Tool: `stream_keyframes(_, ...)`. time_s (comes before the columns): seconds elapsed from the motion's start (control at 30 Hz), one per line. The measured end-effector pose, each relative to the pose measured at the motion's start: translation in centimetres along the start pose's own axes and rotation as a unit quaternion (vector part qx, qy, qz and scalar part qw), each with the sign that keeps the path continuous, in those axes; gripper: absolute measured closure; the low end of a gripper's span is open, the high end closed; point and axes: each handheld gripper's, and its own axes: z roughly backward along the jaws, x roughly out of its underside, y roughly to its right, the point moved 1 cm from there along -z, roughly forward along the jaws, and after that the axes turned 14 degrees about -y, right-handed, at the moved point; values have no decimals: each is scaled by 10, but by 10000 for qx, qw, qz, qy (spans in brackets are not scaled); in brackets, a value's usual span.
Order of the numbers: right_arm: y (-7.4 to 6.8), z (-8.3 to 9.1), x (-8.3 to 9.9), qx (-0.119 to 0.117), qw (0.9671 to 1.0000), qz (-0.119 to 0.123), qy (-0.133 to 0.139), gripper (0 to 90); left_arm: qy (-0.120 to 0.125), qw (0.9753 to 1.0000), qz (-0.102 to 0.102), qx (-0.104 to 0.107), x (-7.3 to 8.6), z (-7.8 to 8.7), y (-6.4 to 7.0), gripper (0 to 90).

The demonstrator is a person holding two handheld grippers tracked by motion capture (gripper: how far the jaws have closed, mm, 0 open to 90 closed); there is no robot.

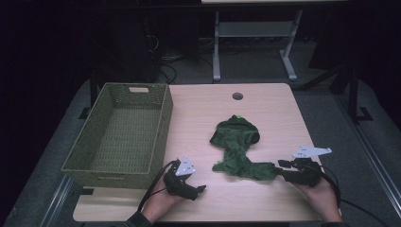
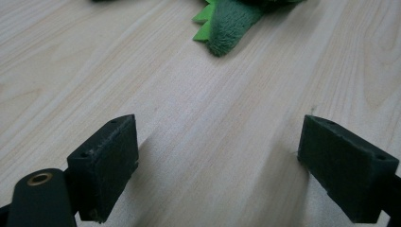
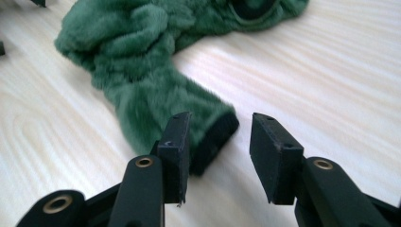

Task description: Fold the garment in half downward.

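Left gripper (image 1: 197, 188) gapes wide over bare table (image 1: 198, 113) — nothing held. Right gripper (image 3: 220, 146) half open, its jaws around the green garment's (image 1: 239, 146) cuff — not clamped.

The high view looks forward and down over the whole pale wooden surface (image 1: 198, 118). Each tool's view sits low and close above that surface. All three share the dark green fuzzy cloth (image 1: 239, 149) (image 3: 151, 80), probably its fringed tip (image 2: 227, 28).

Your basket (image 1: 120, 132) sits along the bench's (image 1: 265, 101) left edge. The garment (image 1: 239, 149) lies right of it, toward the near right corner.
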Motion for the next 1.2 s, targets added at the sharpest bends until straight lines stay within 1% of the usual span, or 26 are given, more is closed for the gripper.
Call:
stream_keyframes(0.1, 1, 3, 11, 3, 10000, -19, -27, 581, 0, 10000, 0, 0, 0, 0, 0, 124)
stream_keyframes(0.2, 0, 3, 19, 15, 9999, 27, -121, 575, -1, 10000, -3, -1, 0, 0, 0, 124)
stream_keyframes(0.27, 0, 3, 23, -55, 9998, 18, -184, 573, -1, 10000, -3, -1, 0, 0, 0, 124)
stream_keyframes(0.3, 0, 2, 24, -90, 9998, 52, -186, 570, 1, 10000, -1, -2, 0, 0, 0, 124)
stream_keyframes(0.33, 0, 2, 24, -90, 9998, 52, -186, 570, 1, 10000, -1, -2, 0, 0, 0, 124)
stream_keyframes(0.37, -2, 0, 25, -173, 9996, 91, -200, 569, 0, 10000, -5, -1, 0, 0, 0, 124)
stream_keyframes(0.43, -4, -4, 23, -256, 9993, 165, -211, 571, 2, 10000, -3, -2, 0, 0, 0, 124)
stream_keyframes(0.47, -5, -5, 22, -347, 9991, 126, -210, 576, 2, 10000, -2, -2, 0, 0, 0, 124)
stream_keyframes(0.53, -4, -8, 21, -421, 9988, 163, -206, 597, -1, 10000, -1, -1, 0, 0, 0, 123)
stream_keyframes(0.57, -5, -9, 20, -465, 9986, 129, -218, 601, -3, 10000, -6, -1, 0, 0, 0, 124)
stream_keyframes(0.67, -4, -11, 18, -515, 9983, 112, -247, 650, 3, 10000, -1, -1, 0, 0, 0, 124)
stream_keyframes(0.73, -4, -11, 18, -543, 9982, 121, -234, 732, 3, 10000, 0, 0, 0, 0, 0, 123)
stream_keyframes(0.8, -3, -11, 17, -524, 9983, 157, -191, 806, 2, 10000, -1, -1, 0, 0, 0, 123)
stream_keyframes(0.87, -3, -10, 17, -540, 9982, 173, -200, 835, 3, 10000, 0, 1, 0, 0, 0, 123)
stream_keyframes(1.0, -3, -6, 17, -523, 9984, 178, -150, 847, 1, 10000, -3, 1, 0, 0, 0, 123)
stream_keyframes(1.2, -4, 7, 10, -474, 9984, 299, 103, 848, 1, 10000, 2, 5, 0, 0, 0, 123)
